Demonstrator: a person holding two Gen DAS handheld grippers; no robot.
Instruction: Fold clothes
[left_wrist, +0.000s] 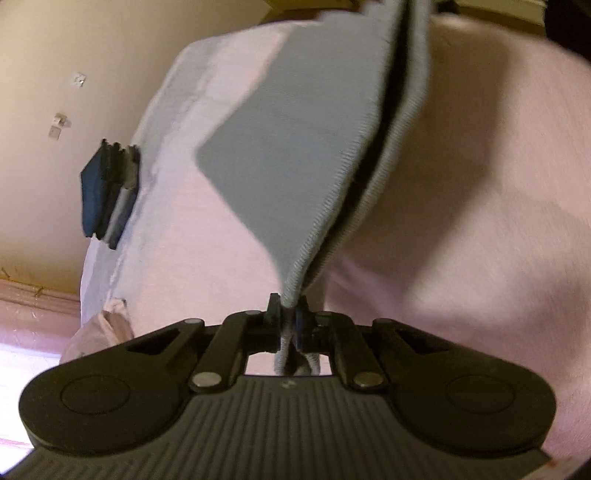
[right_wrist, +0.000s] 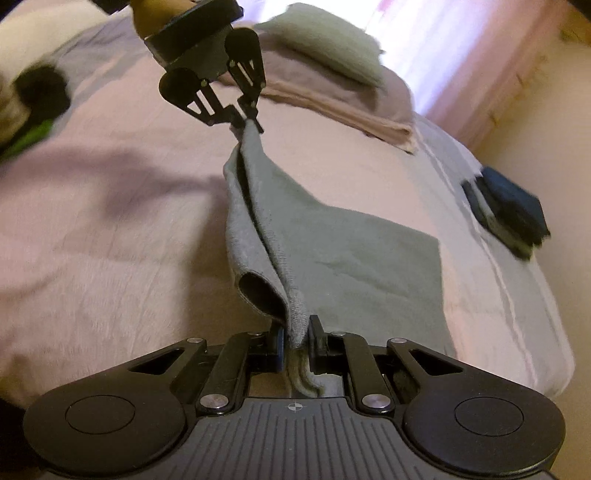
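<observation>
Nearest us, our right gripper (right_wrist: 297, 334) is clamped on one end of the grey knitted cloth garment (right_wrist: 332, 251). Our left gripper (left_wrist: 286, 315) pinches the other end, so the doubled edge runs taut between them, raised off the pink bedsheet (right_wrist: 110, 229), while the far panel trails on it. We judge this fold only begun: the garment is not yet laid over. Farther off, a dark blue folded stack (right_wrist: 513, 210) and folded beige cloths (right_wrist: 332, 96) look done.
</observation>
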